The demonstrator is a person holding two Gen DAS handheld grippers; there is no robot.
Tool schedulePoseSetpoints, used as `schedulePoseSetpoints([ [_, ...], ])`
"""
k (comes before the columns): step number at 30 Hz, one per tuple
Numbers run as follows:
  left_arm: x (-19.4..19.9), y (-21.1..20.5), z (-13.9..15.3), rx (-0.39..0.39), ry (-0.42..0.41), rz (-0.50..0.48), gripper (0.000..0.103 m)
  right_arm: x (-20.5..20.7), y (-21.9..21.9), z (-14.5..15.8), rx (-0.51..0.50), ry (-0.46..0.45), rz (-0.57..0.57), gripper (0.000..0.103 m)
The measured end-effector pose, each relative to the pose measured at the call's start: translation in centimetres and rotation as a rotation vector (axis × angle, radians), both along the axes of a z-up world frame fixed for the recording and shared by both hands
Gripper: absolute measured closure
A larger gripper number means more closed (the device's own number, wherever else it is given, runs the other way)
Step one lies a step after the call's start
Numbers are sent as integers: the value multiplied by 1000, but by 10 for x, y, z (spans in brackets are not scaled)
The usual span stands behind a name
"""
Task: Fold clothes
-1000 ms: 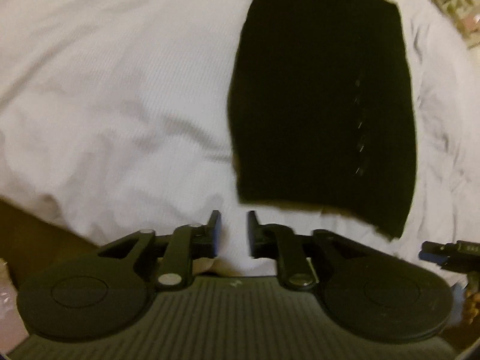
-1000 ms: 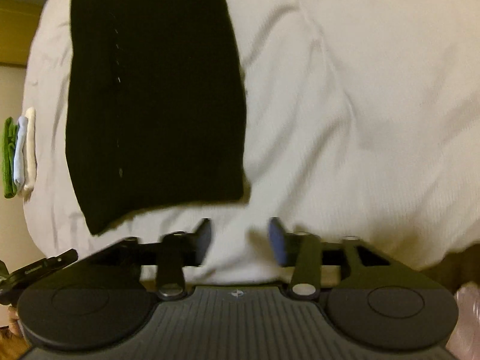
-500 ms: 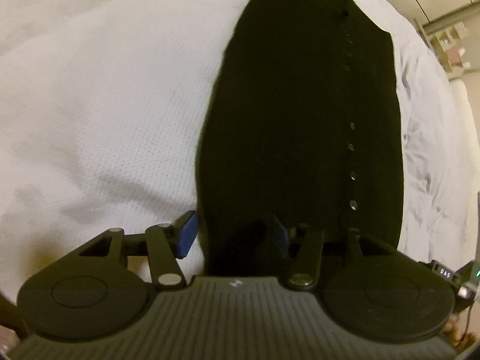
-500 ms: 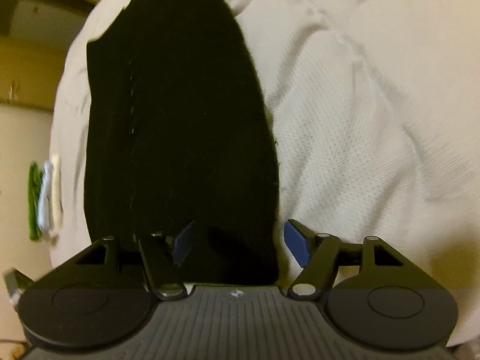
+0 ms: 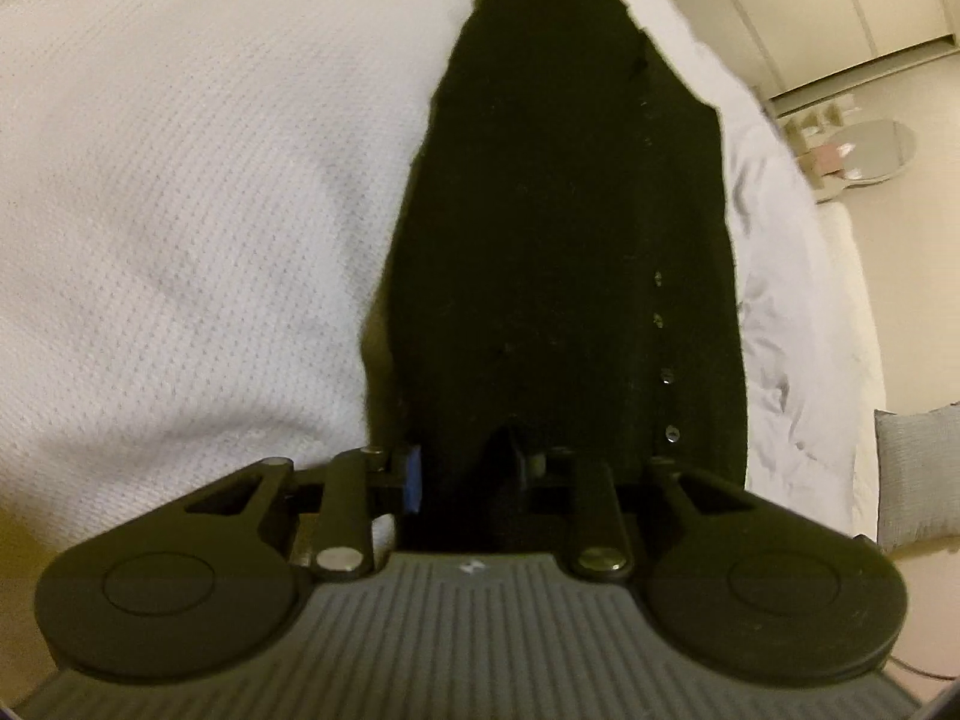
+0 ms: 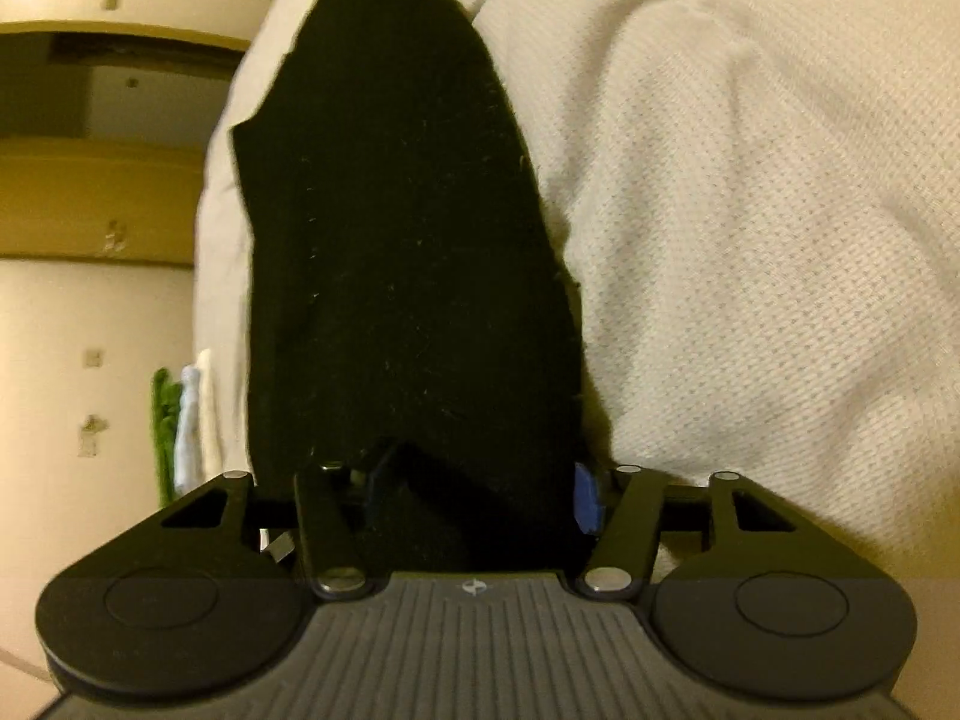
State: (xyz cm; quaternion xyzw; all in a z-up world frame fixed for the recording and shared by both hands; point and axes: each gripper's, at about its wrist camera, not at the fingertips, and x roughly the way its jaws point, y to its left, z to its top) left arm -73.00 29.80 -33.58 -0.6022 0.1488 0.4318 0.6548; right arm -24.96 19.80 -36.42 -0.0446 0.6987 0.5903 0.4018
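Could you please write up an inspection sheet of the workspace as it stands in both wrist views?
Surface: white textured bedcover, softly wrinkled.
Job's things: black garment, lying flat in a long strip, small buttons along one side.
Clutter: nothing seen on the bed.
Grippers: left gripper and right gripper each straddle the garment's near edge; jaws not closed.
Cables: nothing seen.
Surroundings: folded green and white cloths beyond the bed; grey cushion; round table.
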Motion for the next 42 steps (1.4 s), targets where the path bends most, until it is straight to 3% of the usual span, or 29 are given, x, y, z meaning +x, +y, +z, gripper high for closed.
schedulePoseSetpoints([
  [7, -4, -17, -15, 141, -85, -8, 84, 11, -18, -5, 160, 101, -19, 45],
  [8, -4, -20, -16, 162, -85, -15, 91, 12, -22, -7, 181, 121, -36, 49],
  [9, -4, -22, -17, 184, -83, -21, 93, 13, -26, -9, 199, 142, -54, 63],
  [11, -3, -28, -13, 232, -77, -31, 94, 17, -33, -14, 213, 187, -91, 79],
  [14, -3, -37, -6, 299, -64, -43, 95, 22, -36, 8, 276, 168, -91, 86],
  [17, -4, -45, 10, 363, -60, -49, 96, 26, -39, 29, 340, 150, -92, 89],
  [23, 5, -81, 69, 508, -63, -57, 96, 36, -45, 73, 467, 112, -95, 92],
  [25, 8, -101, 73, 506, -67, -62, 96, 48, -62, 90, 512, 97, -111, 92],
  [27, 7, -126, 67, 485, -56, -58, 96, 52, -82, 84, 491, 90, -120, 92],
  [30, 13, -150, 36, 386, 29, -39, 95, 58, -110, 72, 449, 77, -131, 92],
  [31, 14, -156, 24, 341, 74, -32, 95, 57, -116, 56, 387, 65, -127, 92],
  [33, 15, -161, 13, 284, 94, 2, 95, 54, -122, 31, 274, -7, -114, 91],
  [35, 14, -165, 24, 278, 114, 25, 94, 50, -120, 35, 258, -83, -88, 90],
  [37, 16, -172, 44, 301, 161, 30, 94, 44, -117, 41, 245, -168, -62, 80],
  [40, 26, -189, 78, 395, 258, 33, 95, 27, -117, 87, 291, -473, -9, 74],
  [41, 29, -199, 86, 444, 289, 40, 95, 19, -119, 102, 327, -587, 12, 67],
  [42, 32, -209, 93, 495, 319, 46, 95, 11, -121, 113, 382, -650, 29, 42],
])
